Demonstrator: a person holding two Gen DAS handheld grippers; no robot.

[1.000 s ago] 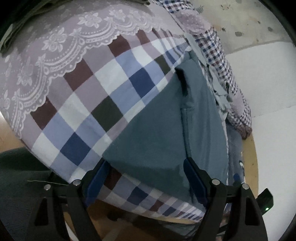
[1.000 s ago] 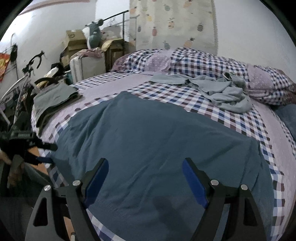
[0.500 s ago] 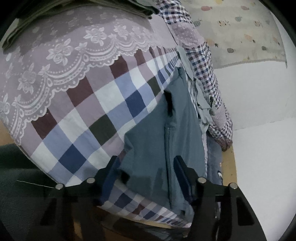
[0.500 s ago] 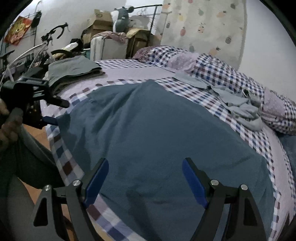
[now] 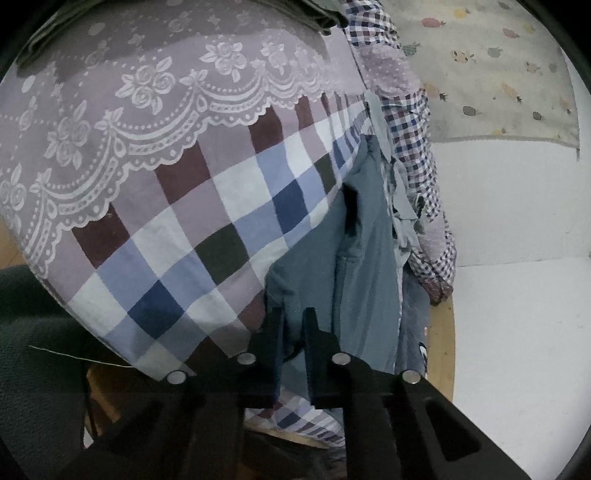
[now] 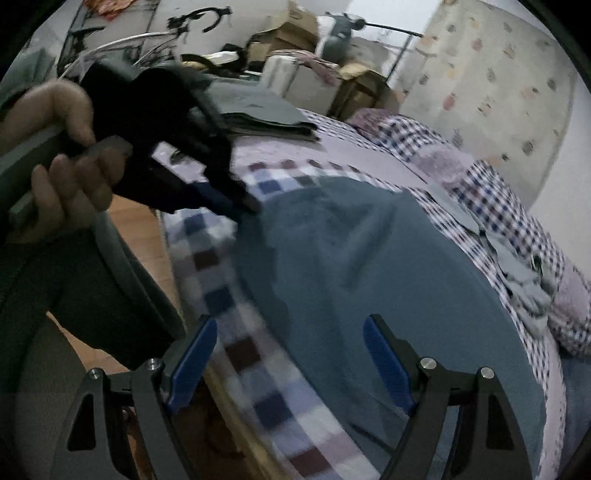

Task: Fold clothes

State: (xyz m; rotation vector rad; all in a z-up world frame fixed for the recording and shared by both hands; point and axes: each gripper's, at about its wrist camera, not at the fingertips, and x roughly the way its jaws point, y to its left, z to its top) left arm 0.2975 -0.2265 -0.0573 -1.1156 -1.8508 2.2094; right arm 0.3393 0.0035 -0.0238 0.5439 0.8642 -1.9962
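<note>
Left tool (image 5: 293, 332) pinched closed; right tool (image 6: 290, 363) spread wide.

Teal-blue garment (image 6: 388, 280): soft matt cloth.
Checked bedspread (image 5: 177, 236): woven cotton with a raised lace-pattern border.
Right gripper (image 6: 288, 354): matt black frame, ribbed blue pads (image 6: 384, 365), shiny metal bolts.

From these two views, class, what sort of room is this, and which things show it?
Most likely a lived-in bedroom: a bed with a checked sheet, clothes lying on it, and boxes and a bicycle stored along the wall.
</note>
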